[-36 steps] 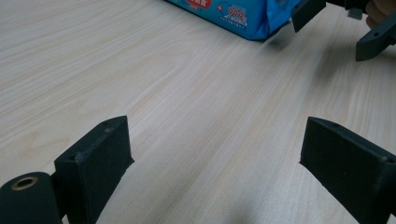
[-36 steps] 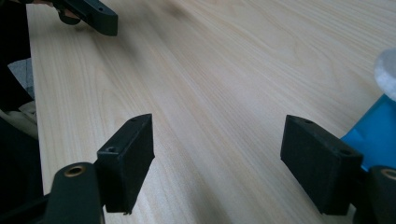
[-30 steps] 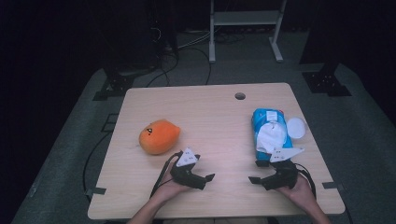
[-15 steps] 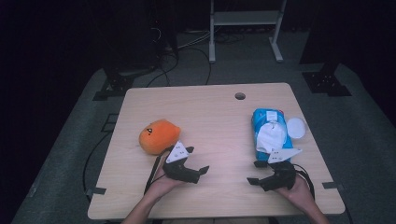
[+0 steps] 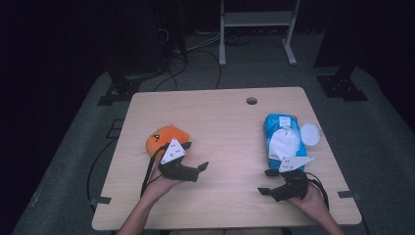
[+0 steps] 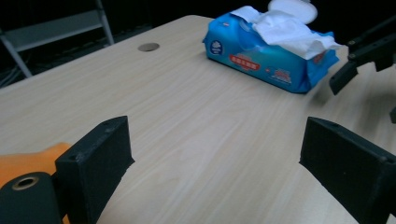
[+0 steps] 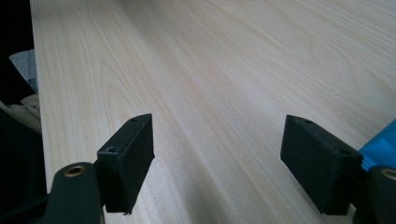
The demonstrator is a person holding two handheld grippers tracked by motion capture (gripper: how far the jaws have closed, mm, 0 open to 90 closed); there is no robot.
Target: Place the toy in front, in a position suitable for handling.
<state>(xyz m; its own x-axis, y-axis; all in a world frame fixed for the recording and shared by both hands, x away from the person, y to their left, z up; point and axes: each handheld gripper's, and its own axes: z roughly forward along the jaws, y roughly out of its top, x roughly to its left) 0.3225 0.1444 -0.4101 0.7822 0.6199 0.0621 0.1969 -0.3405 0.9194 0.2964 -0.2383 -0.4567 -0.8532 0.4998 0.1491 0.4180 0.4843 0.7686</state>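
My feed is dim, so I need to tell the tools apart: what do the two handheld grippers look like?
Both match. The left gripper and right gripper are matte black, each with two blocky rectangular jaws with small holes, brass-ringed holes showing in their gripper views. Each carries a pale grey three-cornered plate with dark dots on top and trails a black cable. Forearms look bare, no sleeves visible.

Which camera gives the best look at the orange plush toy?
The high view: the orange plush toy shows nearly whole beside the left gripper. The left gripper view catches an orange sliver behind its jaw.
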